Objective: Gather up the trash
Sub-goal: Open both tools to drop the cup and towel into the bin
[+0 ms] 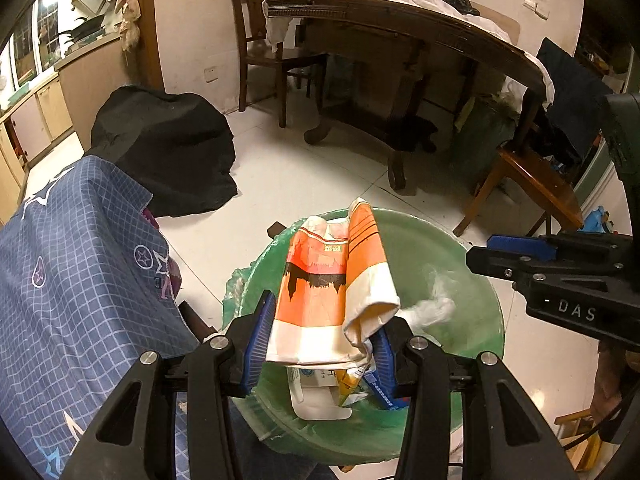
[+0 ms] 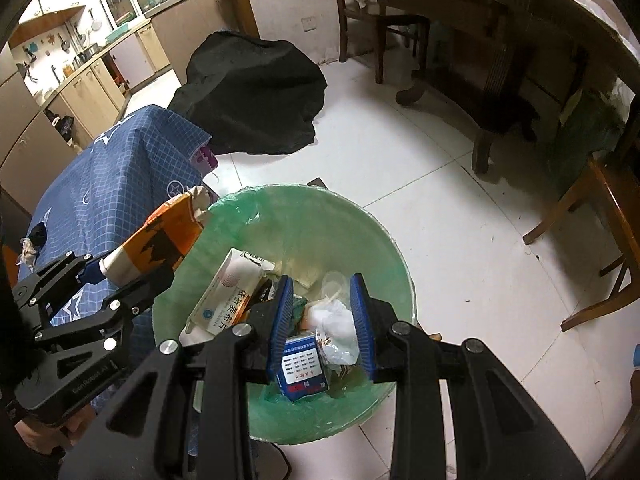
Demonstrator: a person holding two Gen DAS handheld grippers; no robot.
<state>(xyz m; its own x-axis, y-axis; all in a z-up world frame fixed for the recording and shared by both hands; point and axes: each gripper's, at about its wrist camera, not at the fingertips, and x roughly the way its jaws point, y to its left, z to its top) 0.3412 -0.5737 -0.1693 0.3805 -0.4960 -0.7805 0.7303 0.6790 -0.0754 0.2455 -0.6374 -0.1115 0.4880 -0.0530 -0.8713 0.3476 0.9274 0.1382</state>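
Observation:
My left gripper [image 1: 320,340] is shut on an orange and white paper bag [image 1: 332,292] and holds it over the near rim of the green-lined trash bin [image 1: 476,344]. The bag also shows in the right wrist view [image 2: 160,240], at the bin's left rim. My right gripper [image 2: 322,320] is open above the bin [image 2: 312,216], with nothing between its blue pads. A crumpled white tissue [image 2: 332,320] lies in the bin below it, among a white medicine box [image 2: 224,296] and a blue box [image 2: 304,368]. The tissue shows blurred in the left wrist view [image 1: 434,306].
A table with a blue grid-pattern cloth [image 1: 72,280] stands left of the bin. A black cover [image 1: 168,148] lies on the white tile floor behind. A dark wooden table [image 1: 400,20] and wooden chairs [image 1: 532,184] stand at the back and right.

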